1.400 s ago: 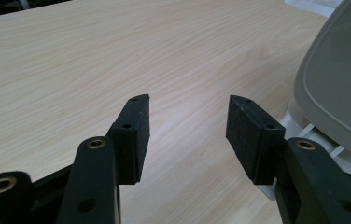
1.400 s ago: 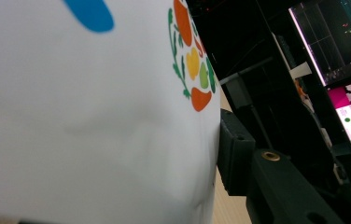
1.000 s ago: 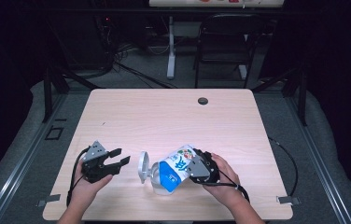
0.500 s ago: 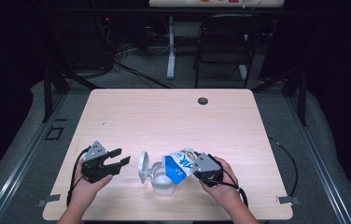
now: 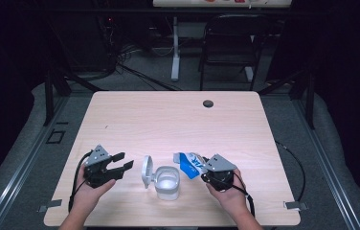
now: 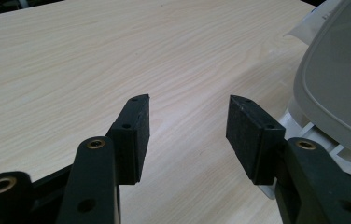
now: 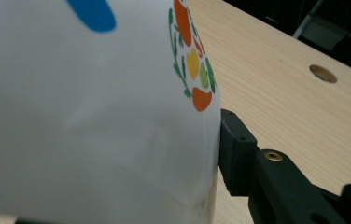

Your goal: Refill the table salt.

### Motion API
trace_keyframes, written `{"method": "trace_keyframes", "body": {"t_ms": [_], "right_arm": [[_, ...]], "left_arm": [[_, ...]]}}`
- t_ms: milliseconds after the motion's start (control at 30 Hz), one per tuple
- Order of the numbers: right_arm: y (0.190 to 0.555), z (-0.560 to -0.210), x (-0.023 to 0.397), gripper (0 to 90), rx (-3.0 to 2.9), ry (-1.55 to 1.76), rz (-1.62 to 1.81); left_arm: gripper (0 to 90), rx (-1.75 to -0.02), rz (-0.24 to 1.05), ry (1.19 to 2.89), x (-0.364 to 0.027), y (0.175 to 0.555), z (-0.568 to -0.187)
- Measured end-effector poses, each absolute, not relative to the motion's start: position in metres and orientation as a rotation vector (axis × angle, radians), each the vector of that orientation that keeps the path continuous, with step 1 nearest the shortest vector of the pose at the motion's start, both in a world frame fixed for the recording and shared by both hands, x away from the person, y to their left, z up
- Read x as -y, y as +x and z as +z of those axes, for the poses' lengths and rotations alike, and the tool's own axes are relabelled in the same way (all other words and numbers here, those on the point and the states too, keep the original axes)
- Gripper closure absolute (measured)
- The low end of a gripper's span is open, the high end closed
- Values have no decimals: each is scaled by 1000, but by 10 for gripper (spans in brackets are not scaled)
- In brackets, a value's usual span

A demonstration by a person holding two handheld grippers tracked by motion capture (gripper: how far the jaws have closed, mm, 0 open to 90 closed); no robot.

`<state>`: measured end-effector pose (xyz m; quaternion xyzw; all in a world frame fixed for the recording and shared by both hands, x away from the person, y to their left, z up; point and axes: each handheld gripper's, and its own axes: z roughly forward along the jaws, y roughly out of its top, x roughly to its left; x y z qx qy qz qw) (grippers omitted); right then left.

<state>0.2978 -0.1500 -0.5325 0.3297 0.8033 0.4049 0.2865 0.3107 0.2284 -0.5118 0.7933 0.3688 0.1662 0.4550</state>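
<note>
the table (image 5: 168,120) is pale wood with rounded corners; most of its top lies bare, from the far edge, where a small round cable hole (image 5: 208,103) sits right of the middle, down to the strip along the near edge where everything stands.

near the middle of that near edge is a white container (image 5: 167,182) with its hinged lid (image 5: 146,171) swung up on the left side; the inside looks pale, and what is in it i cannot tell. in the left gripper view the lid fills the right side, and the raised marks on it are too small to read.

just right of the container, the right gripper (image 5: 206,167) holds a white pouch (image 5: 187,163) with blue print, its jaws closed on it and the pouch tilted toward the container's mouth. the right gripper view shows a wreath of orange, yellow and green shapes and a blue patch on the pouch; no words are readable.

the left gripper (image 5: 120,162) rests toward the near left corner, jaws apart with nothing between them, just beside the lid.
</note>
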Motion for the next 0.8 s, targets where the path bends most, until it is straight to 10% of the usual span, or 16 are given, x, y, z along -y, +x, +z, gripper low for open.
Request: {"method": "trace_keyframes", "body": {"t_ms": [800], "right_arm": [[307, -552, 175, 679, -2112, 1240, 1217]], "left_arm": [[501, -912, 411, 1956, -228, 311, -512]]}}
